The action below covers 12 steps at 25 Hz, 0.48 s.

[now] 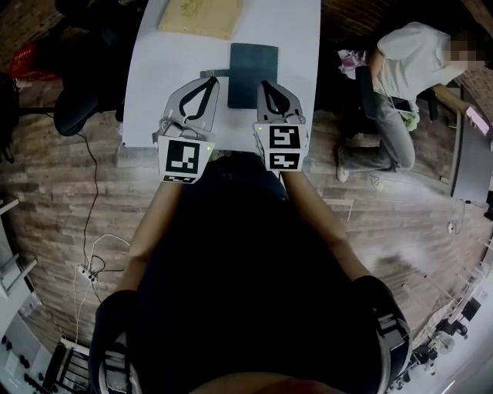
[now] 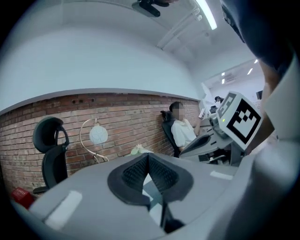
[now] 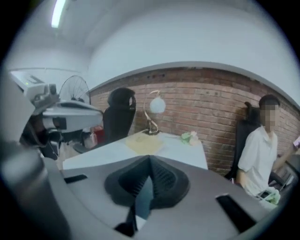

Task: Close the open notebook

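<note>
A dark notebook (image 1: 252,73) lies flat on the white table (image 1: 154,85) with its cover down; a short strap sticks out at its left edge. My left gripper (image 1: 209,80) hovers just left of the notebook, beside the strap, and is shut with nothing in it. My right gripper (image 1: 266,84) is over the notebook's near right part, also shut and empty. In the left gripper view the left gripper's (image 2: 148,156) pads meet at the tip. The right gripper view shows the same for the right gripper (image 3: 149,159).
A tan pad (image 1: 200,15) lies at the table's far end. A desk lamp (image 3: 154,110) and a green bundle (image 3: 189,137) stand beyond it near the brick wall. A black office chair (image 1: 85,77) is left of the table, and a seated person (image 1: 400,85) is to its right.
</note>
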Motion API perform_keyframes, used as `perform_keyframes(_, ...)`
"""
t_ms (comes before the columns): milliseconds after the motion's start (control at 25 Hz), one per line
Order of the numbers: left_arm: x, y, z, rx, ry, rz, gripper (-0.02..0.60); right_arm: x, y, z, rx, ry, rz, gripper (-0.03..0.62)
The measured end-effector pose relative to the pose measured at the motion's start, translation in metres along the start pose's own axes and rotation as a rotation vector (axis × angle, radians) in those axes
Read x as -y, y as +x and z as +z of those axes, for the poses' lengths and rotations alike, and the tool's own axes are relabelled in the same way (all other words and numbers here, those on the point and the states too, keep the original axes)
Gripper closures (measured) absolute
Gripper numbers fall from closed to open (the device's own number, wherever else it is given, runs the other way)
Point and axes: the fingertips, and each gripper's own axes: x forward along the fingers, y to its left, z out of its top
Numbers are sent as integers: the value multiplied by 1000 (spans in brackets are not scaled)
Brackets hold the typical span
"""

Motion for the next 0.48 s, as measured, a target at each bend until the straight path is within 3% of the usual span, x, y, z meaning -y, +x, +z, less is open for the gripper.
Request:
perform_keyframes(240,2,28,83,93,-54,25,575,80,-72,80,198,28,-167,582)
perform_keyframes(480,11,40,163,176,-55,51,575,133,-137,143,352,35,-242,582)
